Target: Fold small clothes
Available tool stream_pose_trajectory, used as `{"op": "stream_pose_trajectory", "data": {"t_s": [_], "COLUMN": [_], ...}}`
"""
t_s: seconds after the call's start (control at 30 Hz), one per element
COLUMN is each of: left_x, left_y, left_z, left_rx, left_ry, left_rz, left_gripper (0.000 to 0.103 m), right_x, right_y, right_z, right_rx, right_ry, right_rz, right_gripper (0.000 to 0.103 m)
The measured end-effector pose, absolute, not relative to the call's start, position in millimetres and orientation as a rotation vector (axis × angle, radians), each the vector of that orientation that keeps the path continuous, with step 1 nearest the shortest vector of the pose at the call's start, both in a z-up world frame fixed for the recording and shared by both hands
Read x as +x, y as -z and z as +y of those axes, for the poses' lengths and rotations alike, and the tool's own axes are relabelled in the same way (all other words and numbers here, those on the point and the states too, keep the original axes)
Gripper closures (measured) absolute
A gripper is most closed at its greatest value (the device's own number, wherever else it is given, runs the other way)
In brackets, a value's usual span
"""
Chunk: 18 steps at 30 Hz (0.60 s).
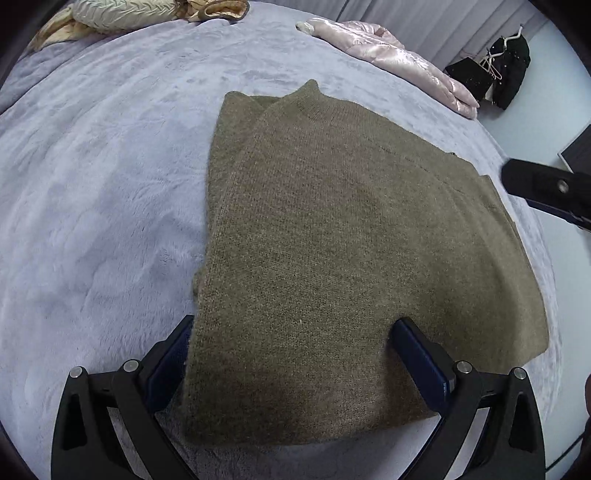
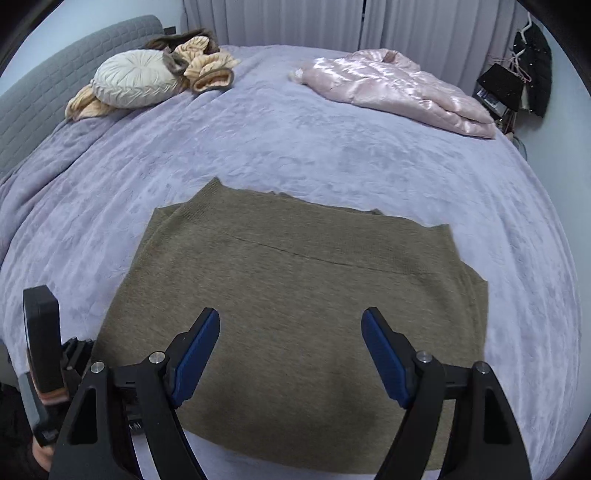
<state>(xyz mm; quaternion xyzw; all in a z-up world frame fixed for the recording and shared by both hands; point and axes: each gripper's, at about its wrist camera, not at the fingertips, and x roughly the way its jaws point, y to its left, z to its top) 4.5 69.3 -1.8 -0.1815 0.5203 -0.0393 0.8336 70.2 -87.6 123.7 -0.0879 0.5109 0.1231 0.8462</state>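
An olive-brown knit sweater [image 1: 332, 240] lies flat and partly folded on the lavender bed cover [image 1: 103, 192], collar at the far end. My left gripper [image 1: 291, 328] is open, its blue-padded fingers straddling the sweater's near left hem; the left pad is partly hidden under the fabric edge. In the right wrist view the sweater [image 2: 295, 295] fills the middle. My right gripper [image 2: 290, 321] is open and empty, hovering over the sweater's near part. The right gripper's body shows at the right edge of the left wrist view [image 1: 546, 188].
A pink satin quilted jacket [image 2: 399, 88] lies at the far right of the bed. A round cream cushion [image 2: 133, 79] and peach cloths [image 2: 207, 64] sit by the grey headboard [image 2: 55, 81]. Curtains [image 2: 332, 22] hang behind. Dark clothes [image 2: 532, 62] hang at right.
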Motion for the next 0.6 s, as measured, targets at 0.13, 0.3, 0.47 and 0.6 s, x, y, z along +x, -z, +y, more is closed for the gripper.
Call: {"op": "stream_pose_trajectory", "data": {"t_s": [0.13,0.3,0.47,0.6], "left_x": [12,15,14,13], "left_y": [1,0,-1,-1], "left_z": [76,77,74,72], "left_rx": [-0.389,-0.381,-0.36,-0.351], "left_ry": [0.11,0.129,0.177,0.196], "left_rz": [1.089,1.072,1.056,1.051], "left_gripper": [0.0,0.0,0.001,0.001], "right_x": [99,134,167,184], "right_y": [-107,-90,-62,-45], "right_z": [-47,-4,30,56], "right_rx": [-0.225,-0.24,-0.228,-0.237], "right_ry": [-0.296,-0.357,-0.4,-0.44], "right_rz": [1.144,1.236,1.356,1.428], "right_gripper": [0.021,0.021,0.021,0.021]}}
